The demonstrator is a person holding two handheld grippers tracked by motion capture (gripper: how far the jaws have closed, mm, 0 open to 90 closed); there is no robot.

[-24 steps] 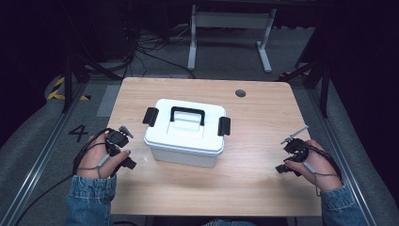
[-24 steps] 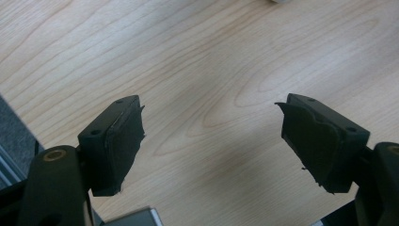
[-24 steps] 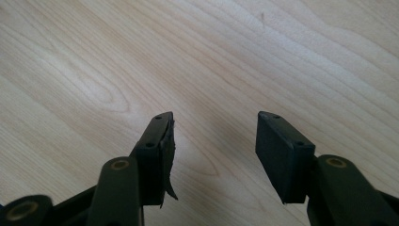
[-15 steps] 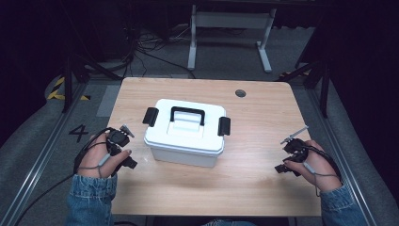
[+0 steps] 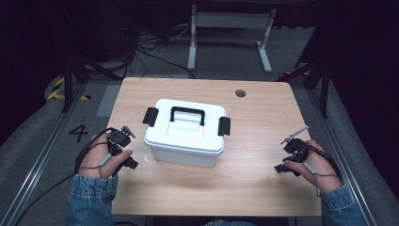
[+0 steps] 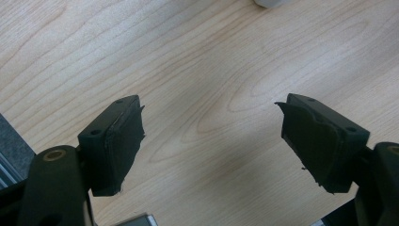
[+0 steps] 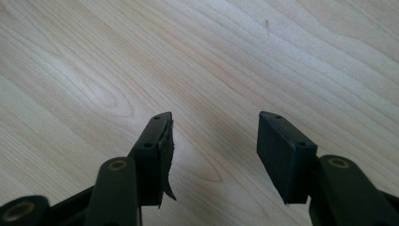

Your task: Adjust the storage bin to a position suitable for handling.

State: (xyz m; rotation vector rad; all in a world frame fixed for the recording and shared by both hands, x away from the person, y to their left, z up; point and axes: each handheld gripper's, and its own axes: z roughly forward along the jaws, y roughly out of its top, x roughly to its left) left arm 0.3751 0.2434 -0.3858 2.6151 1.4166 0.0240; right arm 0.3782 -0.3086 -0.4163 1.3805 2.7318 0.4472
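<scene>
A white plastic box (image 5: 184, 136) with a black carry handle (image 5: 187, 113) and black side latches stands shut in the middle of the wooden table (image 5: 254, 117). My left gripper (image 5: 123, 153) rests on the table left of the box, held in a hand. Its jaws (image 6: 211, 141) stand wide open over bare wood, and a white corner of the box (image 6: 270, 3) shows at the top edge. My right gripper (image 5: 288, 160) rests near the table's right edge, well away from the box. Its jaws (image 7: 214, 146) are open with nothing between them.
A small dark round hole (image 5: 240, 93) sits in the tabletop at the back right. Behind the table stands a white metal frame (image 5: 230, 28) on the grey floor, with cables (image 5: 141, 47) trailing at the left. A cable runs from each gripper.
</scene>
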